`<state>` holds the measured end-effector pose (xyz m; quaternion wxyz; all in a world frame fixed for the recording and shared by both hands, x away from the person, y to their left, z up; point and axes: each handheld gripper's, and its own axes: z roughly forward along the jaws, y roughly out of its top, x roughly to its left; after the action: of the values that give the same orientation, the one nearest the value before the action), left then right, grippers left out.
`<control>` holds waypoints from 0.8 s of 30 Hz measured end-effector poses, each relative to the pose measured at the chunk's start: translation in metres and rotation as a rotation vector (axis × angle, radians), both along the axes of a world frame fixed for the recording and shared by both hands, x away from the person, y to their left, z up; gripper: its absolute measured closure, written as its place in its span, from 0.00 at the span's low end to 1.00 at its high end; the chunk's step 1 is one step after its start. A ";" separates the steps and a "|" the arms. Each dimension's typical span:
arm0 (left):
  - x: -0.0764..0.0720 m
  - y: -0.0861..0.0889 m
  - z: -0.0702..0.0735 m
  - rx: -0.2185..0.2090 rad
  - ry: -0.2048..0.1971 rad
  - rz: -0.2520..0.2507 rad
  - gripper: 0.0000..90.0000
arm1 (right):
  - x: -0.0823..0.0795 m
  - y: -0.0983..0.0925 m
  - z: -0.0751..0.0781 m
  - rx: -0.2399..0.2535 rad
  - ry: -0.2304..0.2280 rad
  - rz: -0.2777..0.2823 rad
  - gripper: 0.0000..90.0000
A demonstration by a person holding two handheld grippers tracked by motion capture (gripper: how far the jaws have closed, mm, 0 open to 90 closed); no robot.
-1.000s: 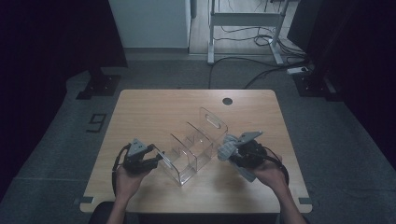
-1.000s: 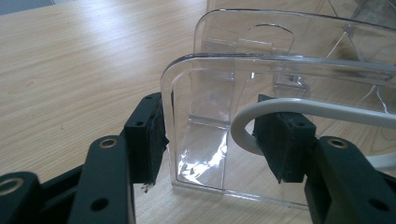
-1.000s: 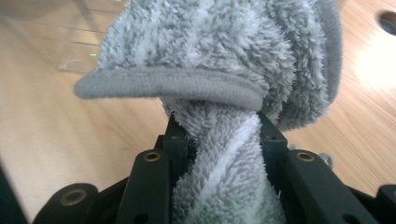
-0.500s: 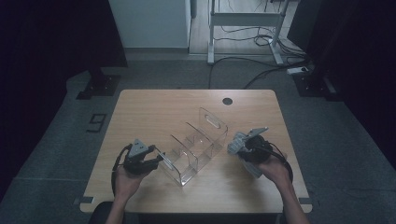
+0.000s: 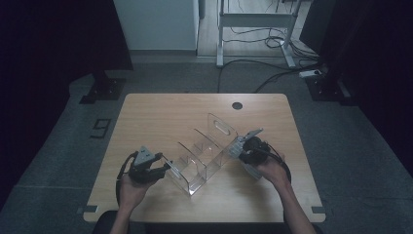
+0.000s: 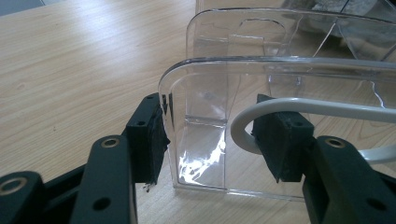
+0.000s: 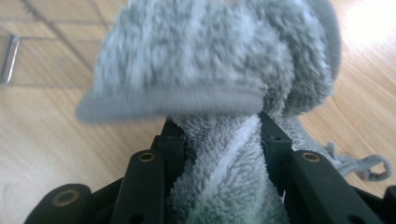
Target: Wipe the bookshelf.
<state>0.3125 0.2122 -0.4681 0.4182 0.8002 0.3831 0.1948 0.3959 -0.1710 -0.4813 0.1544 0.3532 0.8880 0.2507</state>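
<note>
A clear plastic organiser (image 5: 204, 156) with several dividers lies slantwise on the wooden table (image 5: 165, 112). My left gripper (image 5: 163, 169) is at its near left end. In the left gripper view the jaws (image 6: 210, 135) stand apart around the organiser's rounded end wall (image 6: 280, 79). The left pad (image 6: 152, 135) touches the wall's corner, and the right pad sits clear of it behind a white cable (image 6: 303, 106). My right gripper (image 5: 239, 148) is at the organiser's far right end, shut (image 7: 222, 135) on a fluffy grey towel (image 7: 210, 56) that bunches over its jaws.
A round cable hole (image 5: 237, 105) sits near the table's far edge. Bare tabletop lies beyond and to the left of the organiser. A metal desk frame (image 5: 255, 29) and cables (image 5: 272, 78) are on the floor behind the table.
My right gripper, with the towel in it, has come lower toward the table beside the organiser's far end. The left gripper and the organiser have stayed put.
</note>
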 end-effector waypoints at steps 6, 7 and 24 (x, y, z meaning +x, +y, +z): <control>0.000 0.000 0.000 -0.001 0.001 0.001 0.51 | 0.007 0.008 -0.010 -0.006 0.001 0.002 0.70; 0.000 0.000 0.000 -0.002 0.002 0.000 0.51 | 0.008 0.009 -0.012 -0.007 -0.001 -0.001 0.70; -0.001 0.000 -0.001 -0.011 -0.001 0.002 0.51 | 0.014 0.010 -0.037 -0.011 0.076 -0.008 0.71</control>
<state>0.3115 0.2124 -0.4689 0.4226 0.7975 0.3847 0.1934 0.4099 -0.1611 -0.5182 0.1234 0.3653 0.8931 0.2316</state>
